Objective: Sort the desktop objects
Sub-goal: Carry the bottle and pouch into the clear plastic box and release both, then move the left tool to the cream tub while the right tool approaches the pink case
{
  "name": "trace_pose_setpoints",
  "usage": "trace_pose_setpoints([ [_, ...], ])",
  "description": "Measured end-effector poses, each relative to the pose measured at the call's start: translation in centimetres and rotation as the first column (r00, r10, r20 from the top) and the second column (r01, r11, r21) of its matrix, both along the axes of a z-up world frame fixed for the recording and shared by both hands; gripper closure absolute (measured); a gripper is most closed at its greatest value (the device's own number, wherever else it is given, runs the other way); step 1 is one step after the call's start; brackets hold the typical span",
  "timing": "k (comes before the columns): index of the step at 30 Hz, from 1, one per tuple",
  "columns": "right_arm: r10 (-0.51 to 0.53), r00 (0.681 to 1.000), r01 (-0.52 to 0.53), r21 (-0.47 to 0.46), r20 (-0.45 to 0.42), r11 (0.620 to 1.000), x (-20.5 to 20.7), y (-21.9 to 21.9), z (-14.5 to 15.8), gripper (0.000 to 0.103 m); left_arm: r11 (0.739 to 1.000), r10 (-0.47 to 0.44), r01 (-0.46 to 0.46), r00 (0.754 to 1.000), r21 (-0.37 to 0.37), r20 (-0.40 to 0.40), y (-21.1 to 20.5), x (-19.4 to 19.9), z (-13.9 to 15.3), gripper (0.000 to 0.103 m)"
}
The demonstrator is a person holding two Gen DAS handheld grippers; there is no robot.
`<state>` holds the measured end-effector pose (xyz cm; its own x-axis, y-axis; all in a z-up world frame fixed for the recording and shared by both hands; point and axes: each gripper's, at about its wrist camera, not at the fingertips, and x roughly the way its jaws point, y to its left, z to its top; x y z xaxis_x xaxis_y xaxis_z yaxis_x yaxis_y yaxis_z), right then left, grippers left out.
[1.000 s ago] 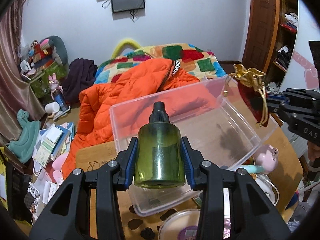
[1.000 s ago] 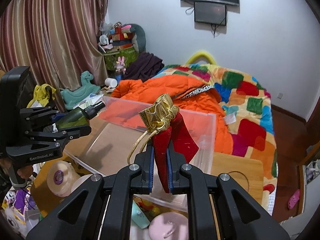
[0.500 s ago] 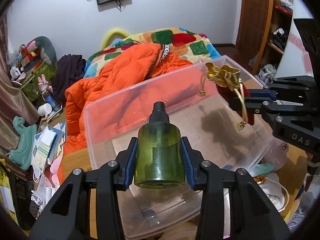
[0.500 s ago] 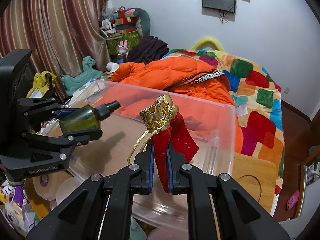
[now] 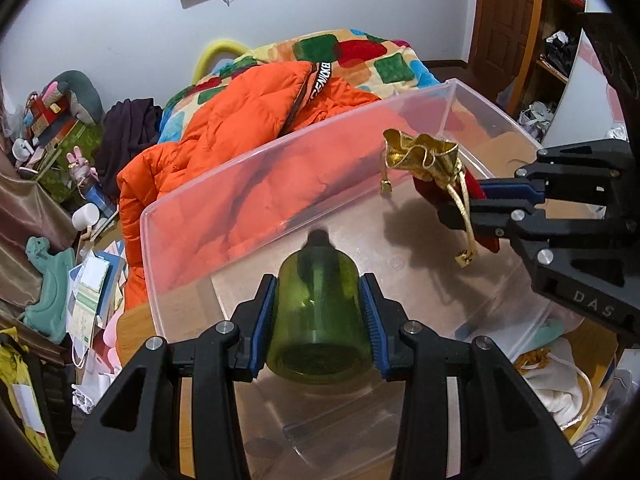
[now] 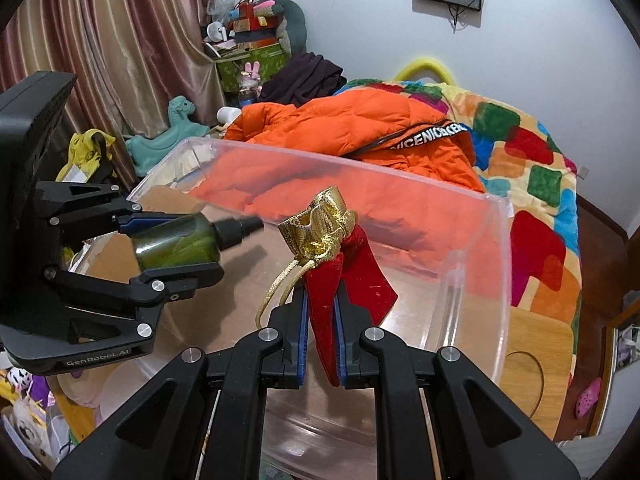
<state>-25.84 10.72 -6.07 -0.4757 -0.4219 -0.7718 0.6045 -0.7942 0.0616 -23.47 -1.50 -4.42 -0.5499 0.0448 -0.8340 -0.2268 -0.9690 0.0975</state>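
My left gripper (image 5: 320, 300) is shut on a green translucent bottle (image 5: 318, 320) with a black cap, held over the clear plastic bin (image 5: 224, 200). The bottle looks blurred and tipped forward. The left gripper (image 6: 176, 246) and bottle (image 6: 176, 242) also show in the right wrist view. My right gripper (image 6: 322, 332) is shut on a red pouch with a gold top (image 6: 332, 264), held above the bin's inside (image 6: 492, 280). In the left wrist view the right gripper (image 5: 492, 210) and pouch (image 5: 424, 156) hang over the bin's right half.
The bin stands on a wooden table (image 6: 536, 360). White cloth and small items (image 5: 548, 376) lie right of the bin. An orange jacket (image 5: 240, 128) on a colourful bed lies behind. Floor clutter with a teal toy (image 5: 48, 280) is at left.
Both grippers have moved forward and down over the bin, which now fills more of each view. The bottle has tilted forward in the left jaws. Both holds are unchanged.
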Motion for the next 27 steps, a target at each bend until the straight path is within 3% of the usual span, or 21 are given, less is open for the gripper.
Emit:
trace_pose_setpoints([
  [8, 0.026, 1.0, -0.025, 0.037, -0.006, 0.999, 0.4, -0.6, -0.6, 0.093, 1.0, 0.004, -0.004, 1.0, 0.006, 0.013, -0.2, -0.2, -0.1, 0.062],
  [11, 0.033, 0.999, -0.033, 0.059, -0.006, 0.998, 0.6, -0.8, -0.8, 0.092, 1.0, 0.006, -0.007, 1.0, -0.027, -0.012, 0.0, 0.0, 0.0, 0.062],
  [18, 0.026, 1.0, -0.025, 0.073, -0.01, 0.997, 0.7, -0.6, -0.4, 0.059, 0.997, -0.011, 0.008, 0.999, -0.077, -0.045, 0.2, 0.7, 0.8, 0.061],
  [27, 0.004, 0.997, 0.002, 0.075, -0.079, 0.997, 2.4, 0.4, 1.8, 0.054, 0.995, -0.008, -0.001, 0.996, -0.104, -0.084, 0.5, 1.9, 2.2, 0.052],
])
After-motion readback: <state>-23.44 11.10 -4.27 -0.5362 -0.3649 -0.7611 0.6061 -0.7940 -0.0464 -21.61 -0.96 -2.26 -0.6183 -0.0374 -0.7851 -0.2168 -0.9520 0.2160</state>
